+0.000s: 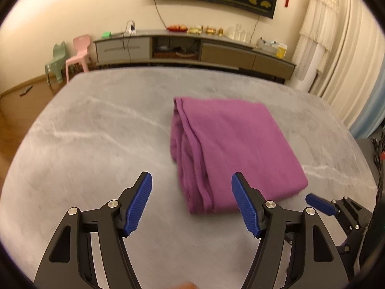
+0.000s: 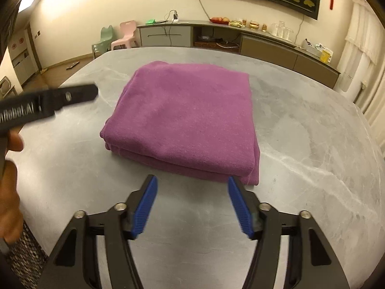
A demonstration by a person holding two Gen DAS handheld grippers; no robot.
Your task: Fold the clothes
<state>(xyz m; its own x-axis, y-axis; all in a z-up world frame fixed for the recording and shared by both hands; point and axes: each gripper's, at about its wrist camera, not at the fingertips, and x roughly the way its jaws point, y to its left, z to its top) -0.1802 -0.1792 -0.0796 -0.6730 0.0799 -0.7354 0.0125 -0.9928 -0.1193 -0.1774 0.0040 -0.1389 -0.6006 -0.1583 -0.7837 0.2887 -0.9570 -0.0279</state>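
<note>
Presently, left gripper (image 1: pixel 191 180): jaws spread wide, blue ribbed pads (image 1: pixel 139 204) bare, nothing between them, poised above the table just short of the cloth's near-left corner. Right gripper (image 2: pixel 192 184): jaws likewise wide and empty, hovering close before the cloth's near edge, its right finger nearly level with the near-right corner; whether that finger touches the fabric cannot be told. Purple cloth (image 2: pixel 187 118): one item, soft knit or fleece-like fabric, folded into a thick, roughly square bundle of several layers, lying flat near the middle of the grey marble-patterned table (image 1: pixel 96 130). Stacked folded edges show along its near side in the right wrist view and along its left side in the left wrist view, where the layers look looser and slightly rumpled. Handling, by judgement: light, limp, no stiffness of its own; layers will slide over one another and sag if lifted by one point; not fragile; the smooth tabletop offers little grip beneath. Hold, by judgement: pinch all layers together at the two near corners, one gripper each, pads closing across the full stack so no inner layer slips free. Progress, by judgement: folding appears largely complete, with perhaps a final fold or tidying of the loose left edge remaining. Background: low sideboard (image 1: pixel 192 50) against far wall, two small plastic chairs (image 1: pixel 79 53) beside it.
</note>
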